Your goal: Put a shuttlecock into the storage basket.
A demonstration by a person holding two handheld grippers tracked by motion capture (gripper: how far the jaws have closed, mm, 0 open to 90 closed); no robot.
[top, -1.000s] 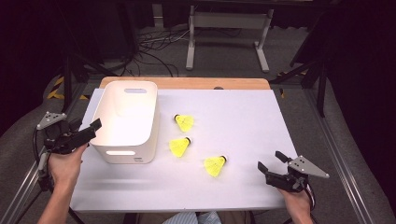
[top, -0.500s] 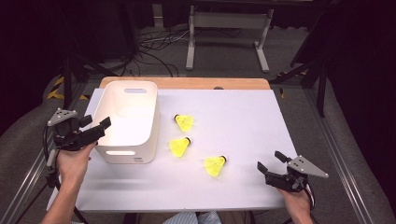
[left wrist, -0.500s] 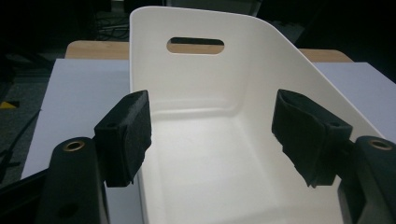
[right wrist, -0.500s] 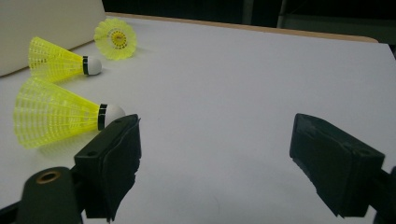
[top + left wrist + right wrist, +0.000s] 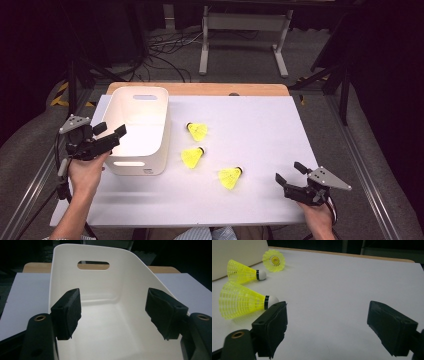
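A white plastic bin with handle slots stands on the left of the white tabletop; in the left gripper view its inside holds nothing. My left gripper hangs open over the bin's near left rim, jaws wide apart. Three yellow shuttlecocks lie right of the bin: a far one, a middle one and a near one. My right gripper rests open near the table's front right. In its view the near shuttlecock lies just left of the left jaw.
The white sheet covers a wooden table whose bare edge shows at the back. A metal stand and cables lie on the floor behind. Open surface stretches across the right half.
My left gripper has moved right and slightly forward, from beside the bin's left wall to over its near left rim. The right gripper and the shuttlecocks have stayed put.
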